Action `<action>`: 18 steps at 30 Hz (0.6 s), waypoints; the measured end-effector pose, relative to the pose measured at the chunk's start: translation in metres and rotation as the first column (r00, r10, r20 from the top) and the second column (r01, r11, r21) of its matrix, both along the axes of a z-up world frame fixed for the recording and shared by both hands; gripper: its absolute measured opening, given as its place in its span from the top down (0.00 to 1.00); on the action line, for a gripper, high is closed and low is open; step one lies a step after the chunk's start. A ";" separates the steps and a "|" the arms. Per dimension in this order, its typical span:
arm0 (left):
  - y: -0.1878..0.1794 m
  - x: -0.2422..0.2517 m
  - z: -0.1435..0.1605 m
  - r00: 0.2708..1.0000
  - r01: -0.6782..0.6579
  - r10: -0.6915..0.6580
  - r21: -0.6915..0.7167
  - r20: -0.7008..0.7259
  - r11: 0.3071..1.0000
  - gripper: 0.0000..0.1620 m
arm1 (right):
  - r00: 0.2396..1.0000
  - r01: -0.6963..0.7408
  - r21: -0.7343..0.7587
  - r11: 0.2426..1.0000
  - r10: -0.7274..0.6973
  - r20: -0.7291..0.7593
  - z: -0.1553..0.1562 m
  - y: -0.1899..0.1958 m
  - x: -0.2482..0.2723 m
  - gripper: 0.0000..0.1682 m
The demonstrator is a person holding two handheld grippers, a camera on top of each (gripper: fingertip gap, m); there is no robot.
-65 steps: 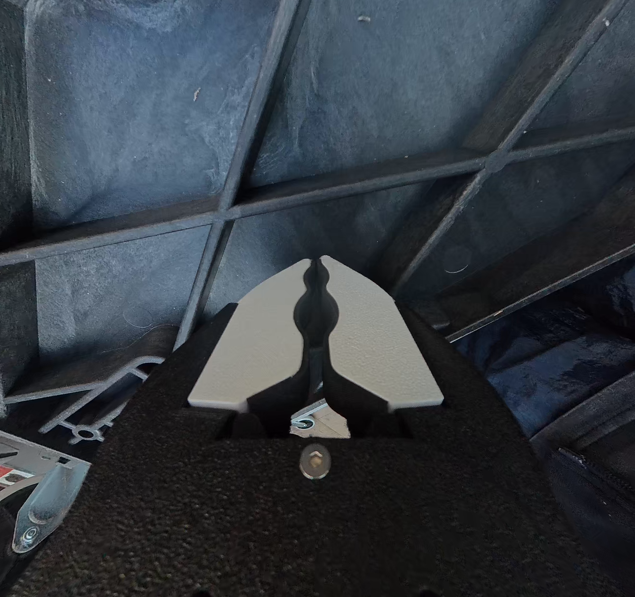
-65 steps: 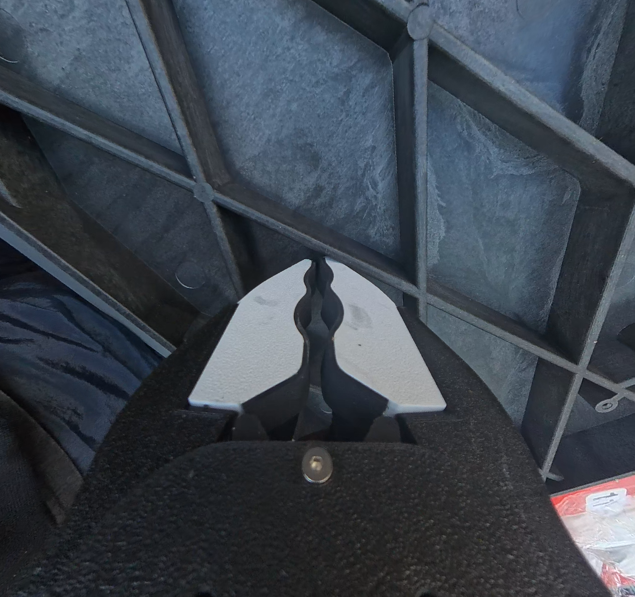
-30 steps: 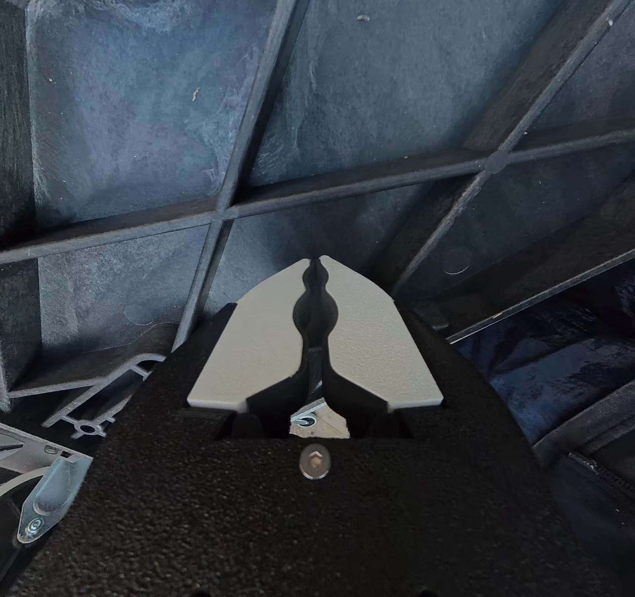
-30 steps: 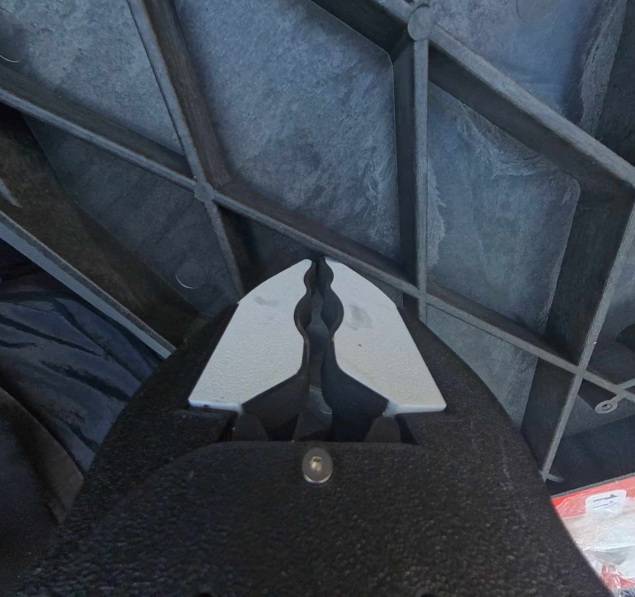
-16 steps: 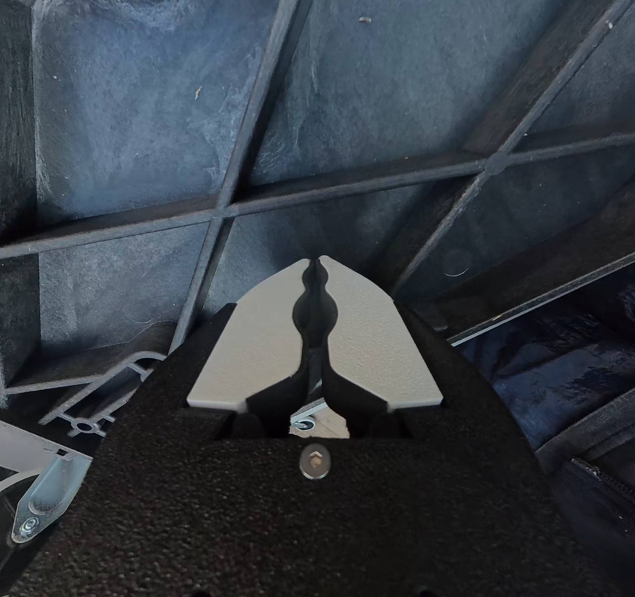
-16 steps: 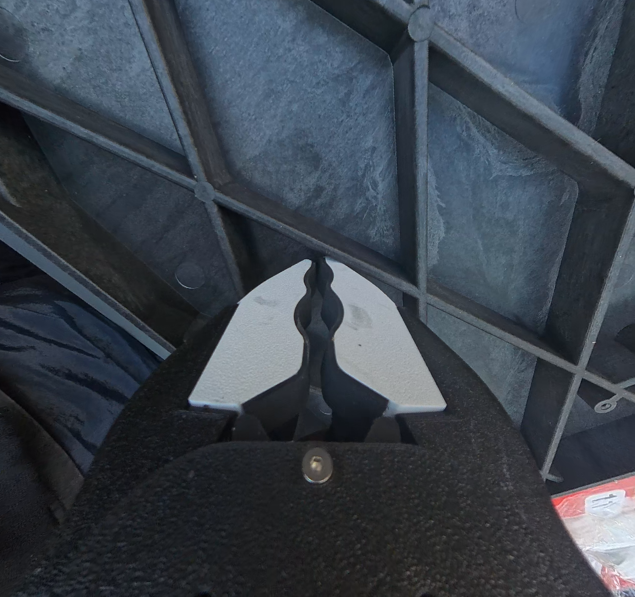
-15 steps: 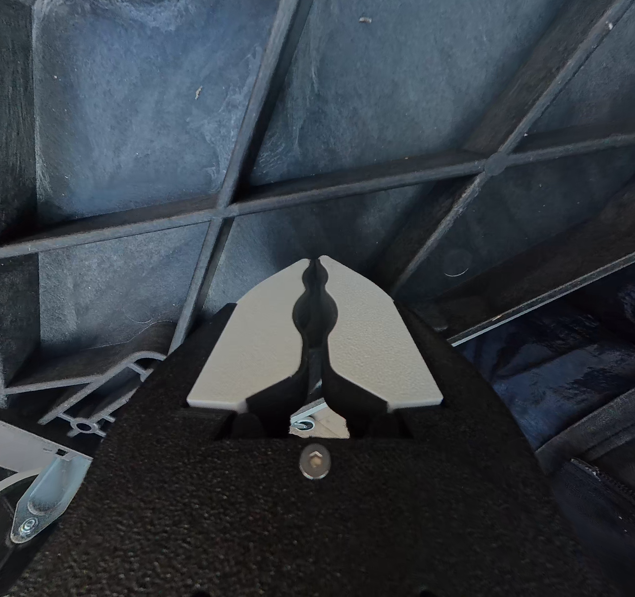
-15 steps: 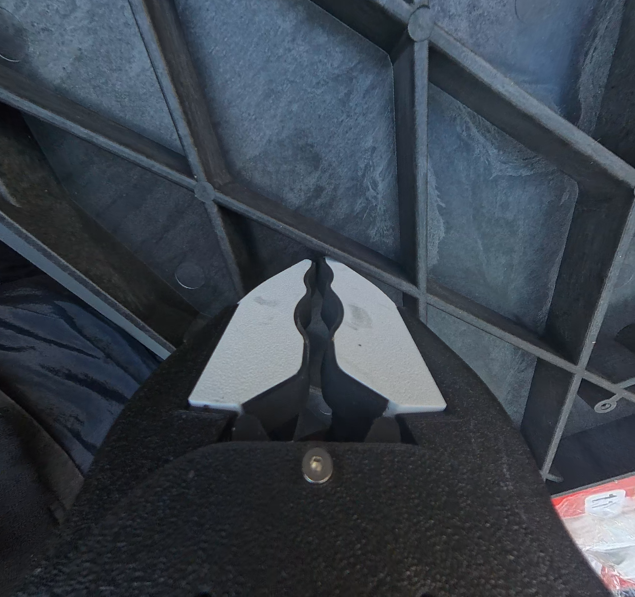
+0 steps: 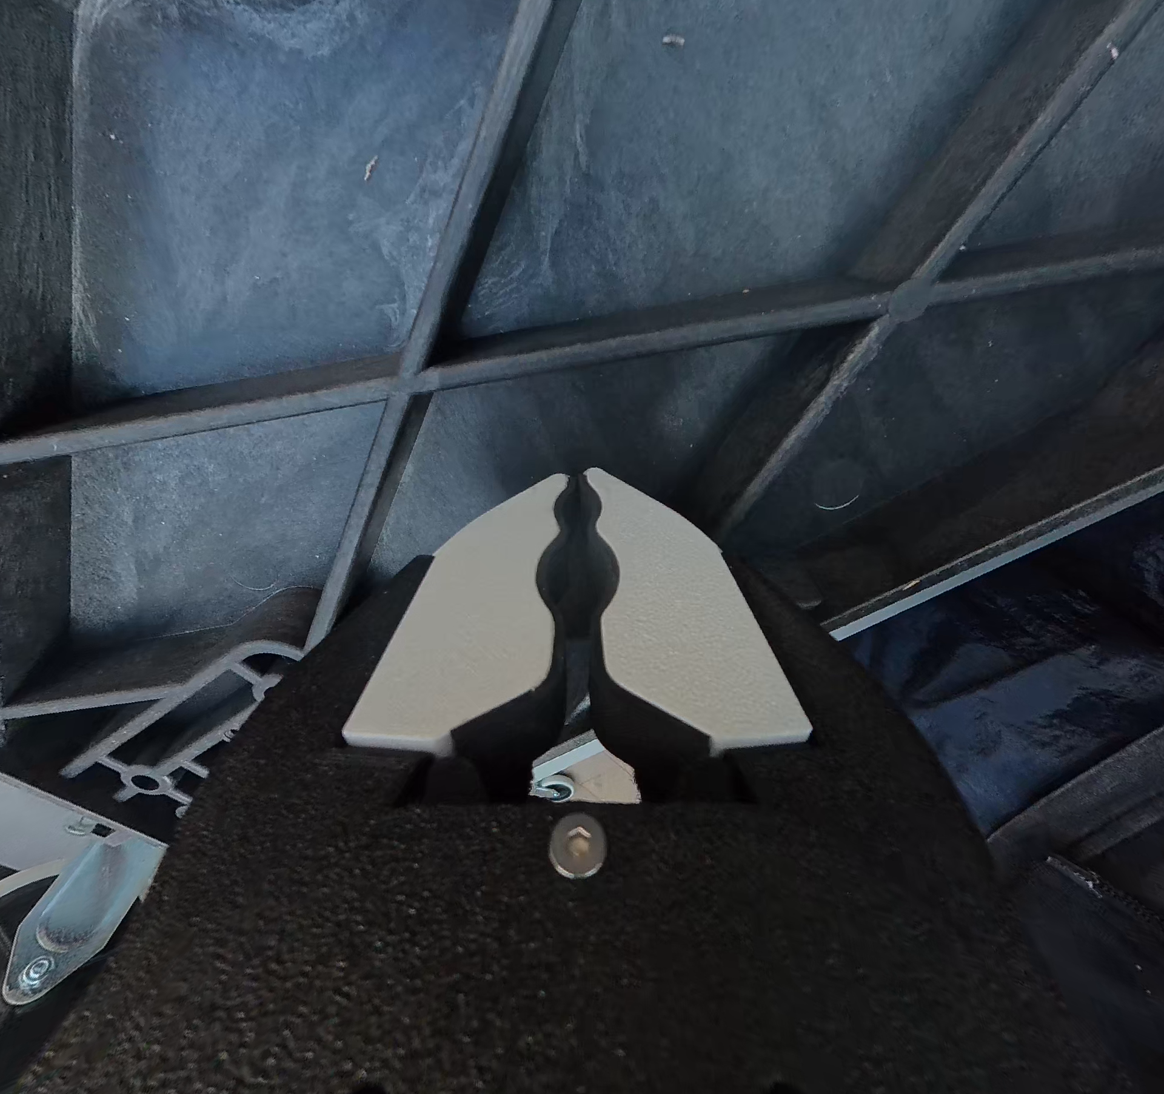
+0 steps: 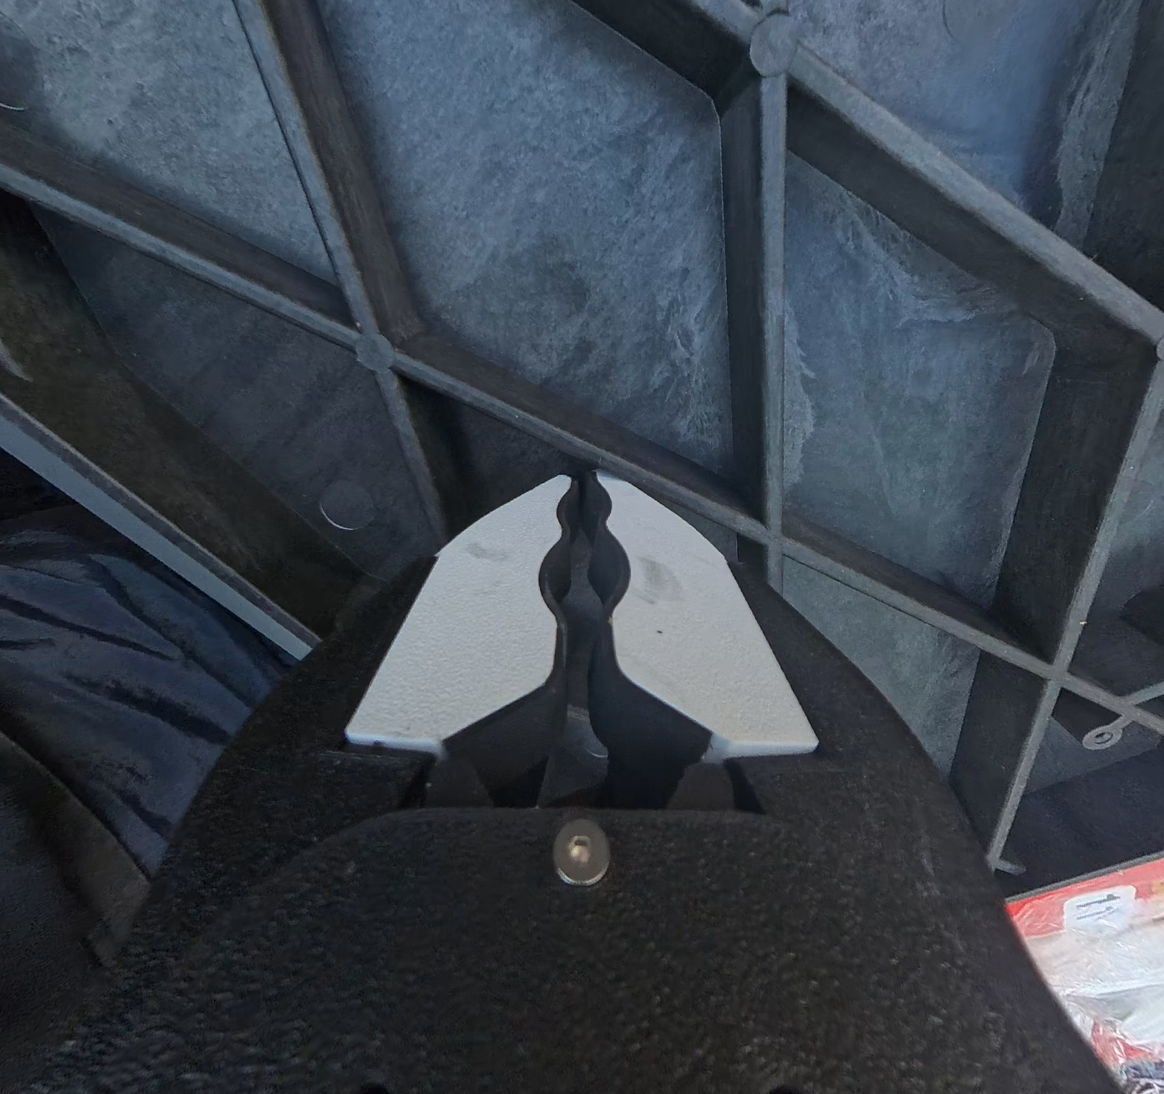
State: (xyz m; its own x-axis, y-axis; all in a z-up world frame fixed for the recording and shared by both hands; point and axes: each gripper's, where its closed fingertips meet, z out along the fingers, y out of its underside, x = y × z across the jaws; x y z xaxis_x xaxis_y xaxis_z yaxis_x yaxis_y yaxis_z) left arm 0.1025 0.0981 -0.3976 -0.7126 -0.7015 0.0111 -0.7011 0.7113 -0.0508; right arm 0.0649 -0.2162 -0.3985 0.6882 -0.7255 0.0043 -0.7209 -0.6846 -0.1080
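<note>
My left gripper [image 9: 578, 476] is shut and empty, its pale fingers [image 9: 479, 635] closed tip to tip. It points close at a dark ribbed plastic panel [image 9: 264, 194] with raised crossing ribs [image 9: 403, 380]. My right gripper [image 10: 584, 479] is also shut and empty. Its tips sit right at a diagonal rib [image 10: 630, 452] of the same kind of ribbed panel [image 10: 535, 213]; whether they touch it I cannot tell.
A metal bracket with a screw [image 9: 69, 912] sits at the lower left of the left wrist view. Dark blue fabric lies at the right there [image 9: 1020, 686] and at the left of the right wrist view [image 10: 113, 654]. A red and clear plastic packet [image 10: 1102, 950] lies at the lower right.
The left wrist view has drifted slightly, the panel shifting a little right and down. The right wrist view is almost unchanged. Both grippers stay shut.
</note>
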 end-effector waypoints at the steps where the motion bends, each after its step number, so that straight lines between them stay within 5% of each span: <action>1: 0.000 0.000 0.000 1.000 0.000 0.000 -0.001 0.001 1.000 1.00 | 1.000 0.000 -0.001 1.000 0.000 0.000 0.000 0.000 0.000 1.00; 18: 0.000 0.000 0.000 1.000 -0.015 0.015 -0.019 0.022 1.000 1.00 | 1.000 0.000 -0.014 1.000 0.000 0.002 0.000 0.000 0.000 1.00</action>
